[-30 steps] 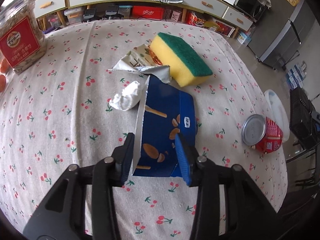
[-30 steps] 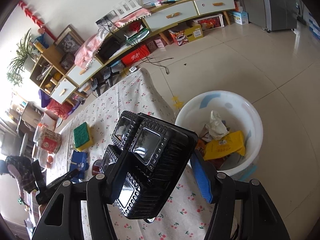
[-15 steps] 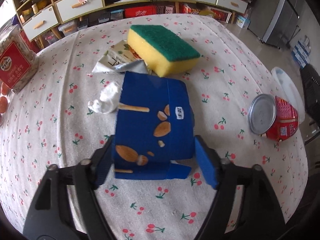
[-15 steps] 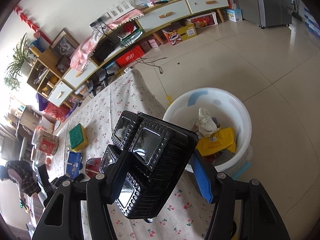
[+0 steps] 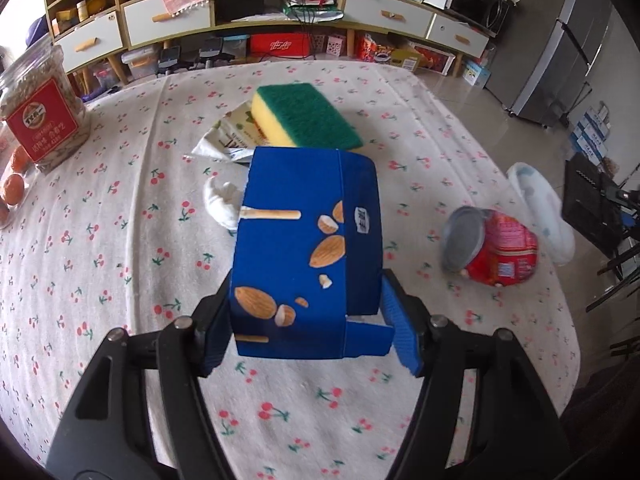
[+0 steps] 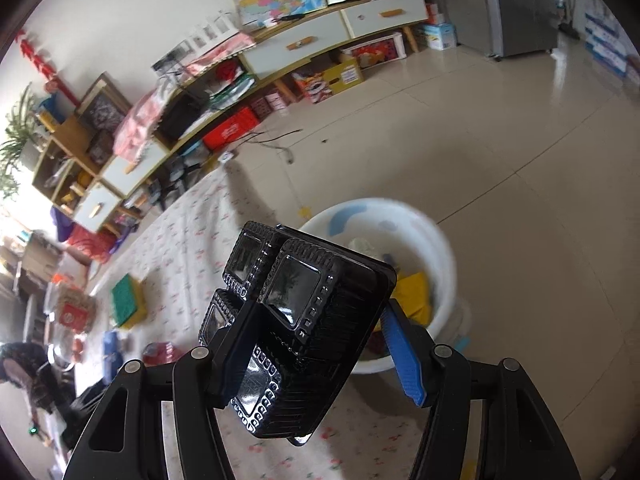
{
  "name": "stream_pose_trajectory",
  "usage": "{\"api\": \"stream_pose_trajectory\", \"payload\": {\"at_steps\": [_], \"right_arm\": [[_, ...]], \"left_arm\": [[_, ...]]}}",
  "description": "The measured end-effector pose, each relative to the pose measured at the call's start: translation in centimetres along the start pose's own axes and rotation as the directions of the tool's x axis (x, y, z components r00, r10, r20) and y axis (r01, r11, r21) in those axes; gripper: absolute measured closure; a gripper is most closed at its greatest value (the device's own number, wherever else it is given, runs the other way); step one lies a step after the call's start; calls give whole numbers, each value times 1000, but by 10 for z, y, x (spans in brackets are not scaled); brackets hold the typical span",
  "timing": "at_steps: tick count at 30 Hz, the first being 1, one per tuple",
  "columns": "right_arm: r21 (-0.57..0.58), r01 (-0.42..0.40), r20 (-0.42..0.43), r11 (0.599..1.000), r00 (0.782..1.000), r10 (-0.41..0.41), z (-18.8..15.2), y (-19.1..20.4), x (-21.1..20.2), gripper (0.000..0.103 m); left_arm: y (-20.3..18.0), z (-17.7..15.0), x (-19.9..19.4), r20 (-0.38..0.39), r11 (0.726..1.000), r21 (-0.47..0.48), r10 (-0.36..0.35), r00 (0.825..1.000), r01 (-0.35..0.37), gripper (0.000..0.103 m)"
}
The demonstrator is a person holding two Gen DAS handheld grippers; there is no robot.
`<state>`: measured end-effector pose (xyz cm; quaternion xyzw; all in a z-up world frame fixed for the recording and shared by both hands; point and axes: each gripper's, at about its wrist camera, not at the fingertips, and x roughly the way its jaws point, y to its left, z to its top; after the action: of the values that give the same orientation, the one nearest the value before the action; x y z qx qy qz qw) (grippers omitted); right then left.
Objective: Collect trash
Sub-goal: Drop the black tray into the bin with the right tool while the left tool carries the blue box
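**Now: box and tray both in the claws**

Left gripper (image 5: 310, 330) pinches the blue snack box (image 5: 308, 252) above the cherry-print tablecloth (image 5: 120, 240), its jaws having just narrowed slightly; right gripper (image 6: 316, 354) is clamped on the black plastic tray (image 6: 296, 328), beside the white bin (image 6: 436, 248) holding trash.

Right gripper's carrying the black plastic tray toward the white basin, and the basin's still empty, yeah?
Not empty. The right wrist view shows the white basin already holding trash, including a yellow packet and something white and crumpled. The rest holds: the right gripper grips the black plastic tray near the basin.
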<state>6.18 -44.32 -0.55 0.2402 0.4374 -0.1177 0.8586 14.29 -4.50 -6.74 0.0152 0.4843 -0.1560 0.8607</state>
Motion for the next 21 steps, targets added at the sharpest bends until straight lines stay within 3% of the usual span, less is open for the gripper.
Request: {"api": "stream_pose_trajectory", "payload": {"at_steps": [8,12,14,21], "right_arm": [[62,141,2,988,990,-142,19,-25,27,38],[88,142,-20,986,990,-140,20,-31,41,34],[102,142,-35,985,990,-139,18,-35,43,27],[126,112,-16,986,994,-110,13,-54,23,25]], "left_arm": [[-36,3,-23,15,997,55,-50,999,49,35],[-60,10,-31,24,993,92,-82,996,80,35],[-74,13,-31,21,989,115,-99,995,96,35],[-131,22,-18,-11,967,217,-137,990,137,35]]}}
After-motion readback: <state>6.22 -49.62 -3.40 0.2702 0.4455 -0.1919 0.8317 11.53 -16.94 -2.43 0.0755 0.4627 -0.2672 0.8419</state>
